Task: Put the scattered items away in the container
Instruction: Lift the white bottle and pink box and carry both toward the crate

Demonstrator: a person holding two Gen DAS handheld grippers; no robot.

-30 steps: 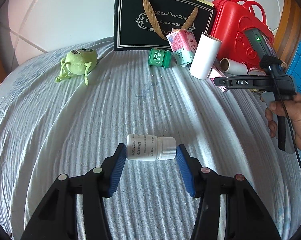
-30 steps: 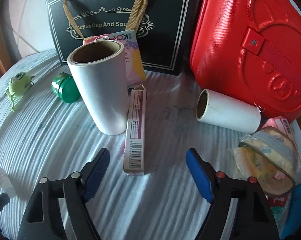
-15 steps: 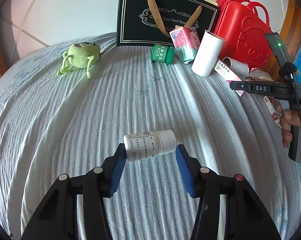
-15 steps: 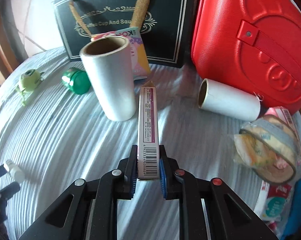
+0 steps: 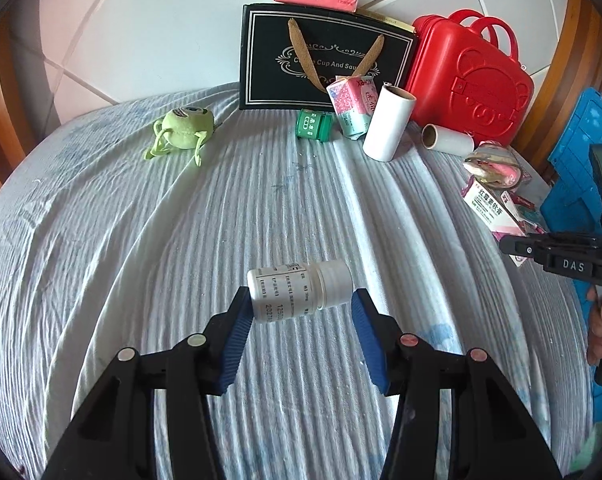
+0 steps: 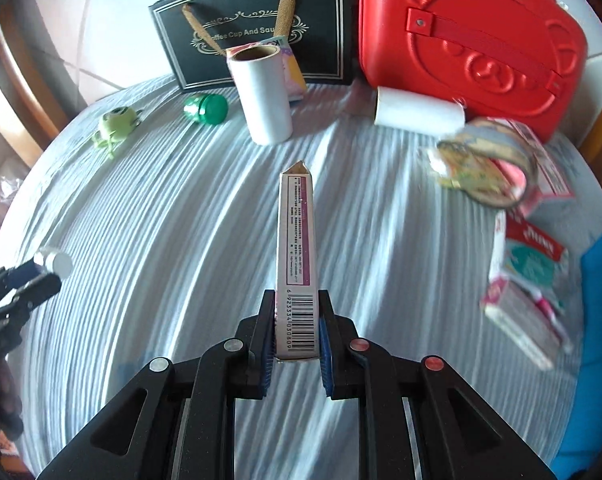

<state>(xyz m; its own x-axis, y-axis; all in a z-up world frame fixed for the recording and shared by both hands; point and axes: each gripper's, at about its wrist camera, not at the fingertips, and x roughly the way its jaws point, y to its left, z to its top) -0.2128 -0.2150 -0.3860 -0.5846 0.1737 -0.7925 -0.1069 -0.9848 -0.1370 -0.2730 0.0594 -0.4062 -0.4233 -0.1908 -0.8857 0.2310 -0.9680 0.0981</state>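
Observation:
My left gripper (image 5: pixel 299 314) is shut on a white pill bottle (image 5: pixel 297 292), which hangs slightly tilted above the striped cloth. My right gripper (image 6: pixel 295 320) is shut on the barcode end of a narrow pink-and-white box (image 6: pixel 296 240), which points away from me above the cloth. In the right wrist view the bottle's cap (image 6: pixel 57 262) shows at the left edge. A black paper gift bag (image 5: pixel 325 52) stands at the back against the wall, with a shut red case (image 5: pixel 469 80) beside it.
A green plush (image 5: pixel 185 128), a green jar (image 5: pixel 313 125), a tissue pack (image 5: pixel 353 104), an upright white roll (image 5: pixel 389 128) and a lying roll (image 5: pixel 447 140) sit near the bag. Tape and small boxes (image 5: pixel 489 208) lie at the right by a blue crate (image 5: pixel 581 160).
The right gripper closed on the narrow box and drew it up and back from the rolls. The left gripper lifted the bottle off the cloth, and the bottle tilted.

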